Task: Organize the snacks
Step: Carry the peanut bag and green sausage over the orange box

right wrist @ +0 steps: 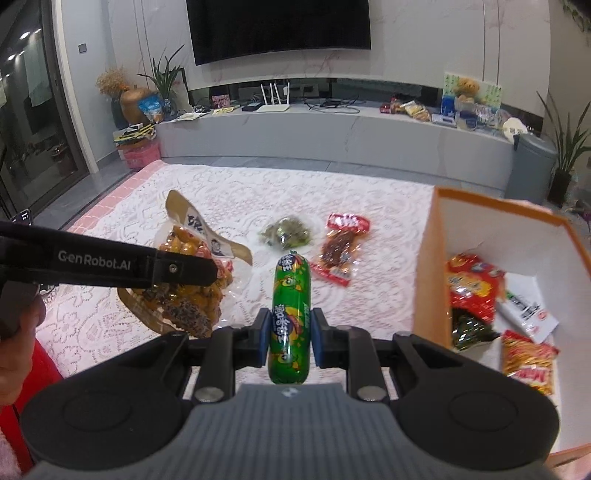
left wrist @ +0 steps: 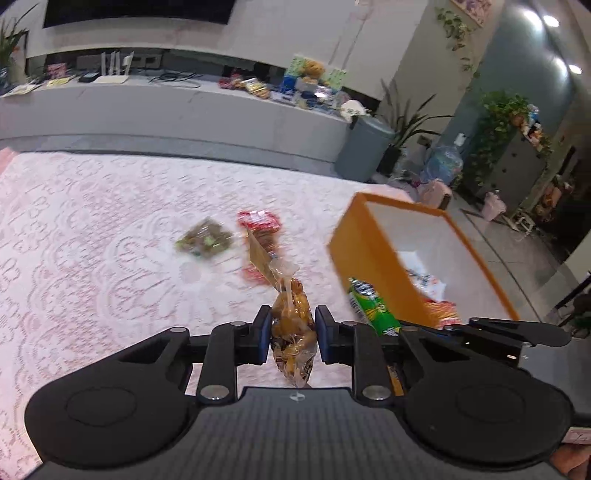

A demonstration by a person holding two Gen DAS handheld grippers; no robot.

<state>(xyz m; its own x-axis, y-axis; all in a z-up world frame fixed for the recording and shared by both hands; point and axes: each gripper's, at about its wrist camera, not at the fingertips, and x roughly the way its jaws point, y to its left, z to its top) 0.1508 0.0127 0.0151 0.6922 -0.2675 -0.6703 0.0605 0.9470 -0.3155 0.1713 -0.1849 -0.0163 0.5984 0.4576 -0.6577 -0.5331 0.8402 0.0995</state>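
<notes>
Nearest in the left wrist view, the left gripper (left wrist: 292,328) has its 2 blue pads closed tight on a clear packet of golden-brown snacks (left wrist: 291,325). The packet hangs between the pads, lifted off the cloth, with its tan header card tilted up and away.

In the right wrist view, the right gripper (right wrist: 289,334) is clamped on a green sausage-shaped snack tube (right wrist: 290,314). The tube stands almost upright between the pads, its top pointing away from the camera. The same view shows the left gripper from the side, at the left edge, with the clear packet dangling under its tip. A hand (right wrist: 16,332) and a red sleeve (right wrist: 33,373) show at that edge too.

Below both tools lies a white lace cloth (right wrist: 240,206) with a pink border. On it, past the green tube, lie 2 loose snacks: a small packet of greenish pieces (right wrist: 286,230) and, just to its right, a clear packet of reddish-brown strips with a red header (right wrist: 341,245).

To the right stands an open orange box (right wrist: 424,266) with a white inside. It holds a red packet (right wrist: 474,286), a white sachet (right wrist: 528,310), a dark green packet (right wrist: 467,328) and an orange-and-red packet (right wrist: 530,363).

Farther back runs a long grey media bench (right wrist: 332,133) with a router, cables and more packets on top. A large dark screen (right wrist: 277,26) hangs on the wall above it. A grey bin (right wrist: 532,166) and potted plants stand at the right.
</notes>
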